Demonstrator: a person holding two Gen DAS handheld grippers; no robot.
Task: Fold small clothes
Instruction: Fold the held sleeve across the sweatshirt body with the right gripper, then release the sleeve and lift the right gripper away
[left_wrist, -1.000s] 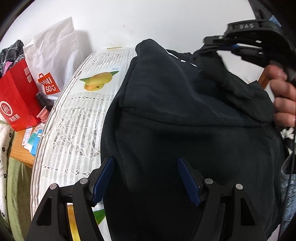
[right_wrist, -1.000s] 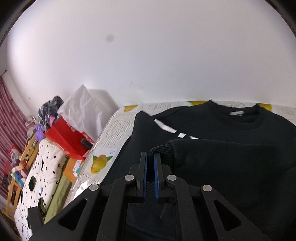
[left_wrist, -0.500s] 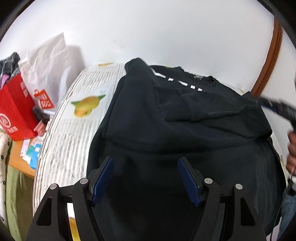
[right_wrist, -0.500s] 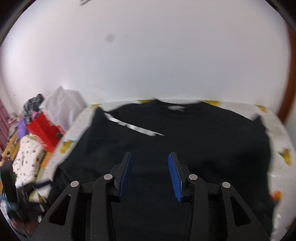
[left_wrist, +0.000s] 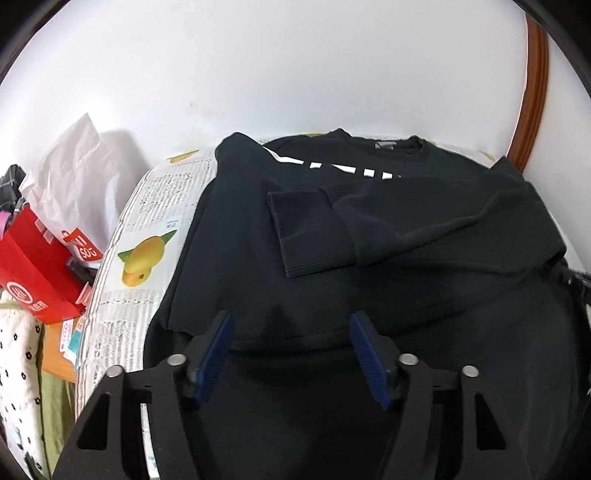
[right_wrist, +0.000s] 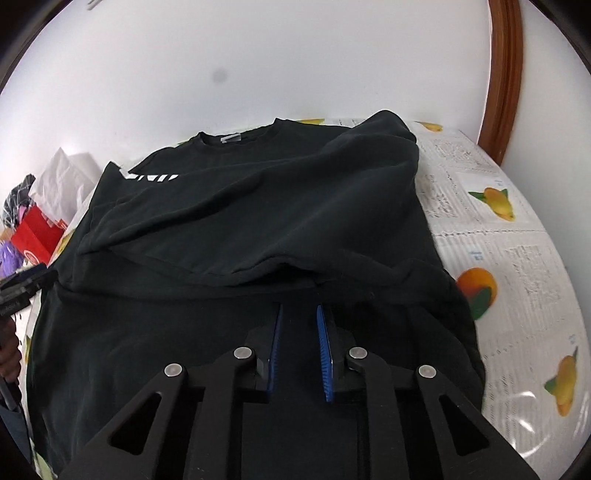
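Both tools empty, closing: left tool (left_wrist: 290, 354) apart, right tool (right_wrist: 300, 343) nearly together. Risk: we snag hem, sleeve (left_wrist: 369, 229) at 12 o'clock slides off sweatshirt (right_wrist: 258, 221).

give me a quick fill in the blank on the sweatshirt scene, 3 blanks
1. The sweatshirt on the table is ____ in colour.
2. The sleeve's ribbed cuff lies folded across the sweatshirt's ____.
3. The tablecloth is printed with text and ____.

Missing words: black; front; fruit
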